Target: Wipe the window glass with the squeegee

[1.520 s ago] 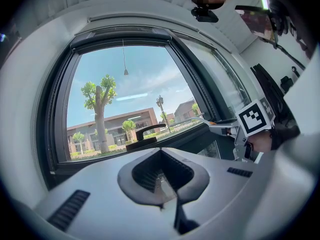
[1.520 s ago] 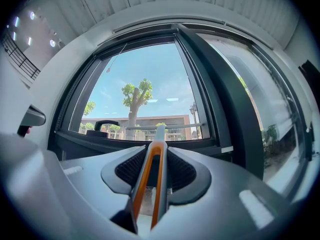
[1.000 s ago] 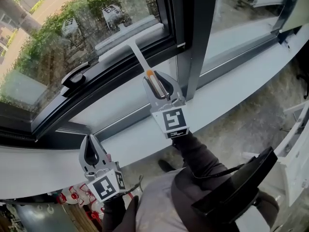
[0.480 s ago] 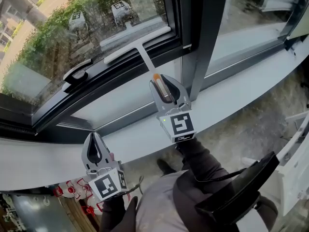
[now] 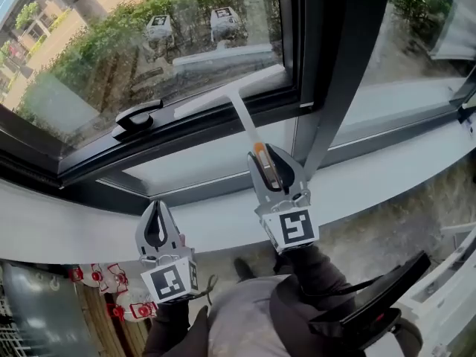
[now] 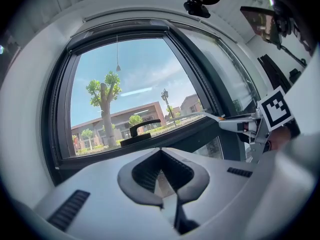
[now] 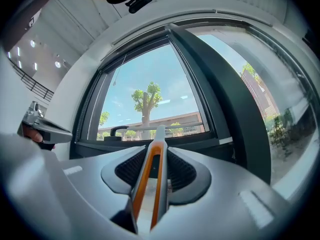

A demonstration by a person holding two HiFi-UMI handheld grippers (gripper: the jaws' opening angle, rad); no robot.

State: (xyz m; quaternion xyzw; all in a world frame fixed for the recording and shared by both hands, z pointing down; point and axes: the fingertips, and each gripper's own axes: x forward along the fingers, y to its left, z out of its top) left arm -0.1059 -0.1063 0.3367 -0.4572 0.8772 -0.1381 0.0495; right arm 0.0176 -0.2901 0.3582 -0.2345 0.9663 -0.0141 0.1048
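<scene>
While the right gripper (image 5: 269, 162), jaws clamping the squeegee (image 5: 239, 108), is still holding its blade at the glass's (image 5: 111, 50) bottom edge, the left gripper (image 5: 158, 213) is hanging closed and empty, so this stroke is probably ending.

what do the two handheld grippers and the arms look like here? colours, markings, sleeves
The left gripper and right gripper match: light grey plastic shells with pointed fingers lined with black ribbed pads. Each carries a cube with black-and-white square markers at its rear end. Both arms are in dark sleeves.
</scene>
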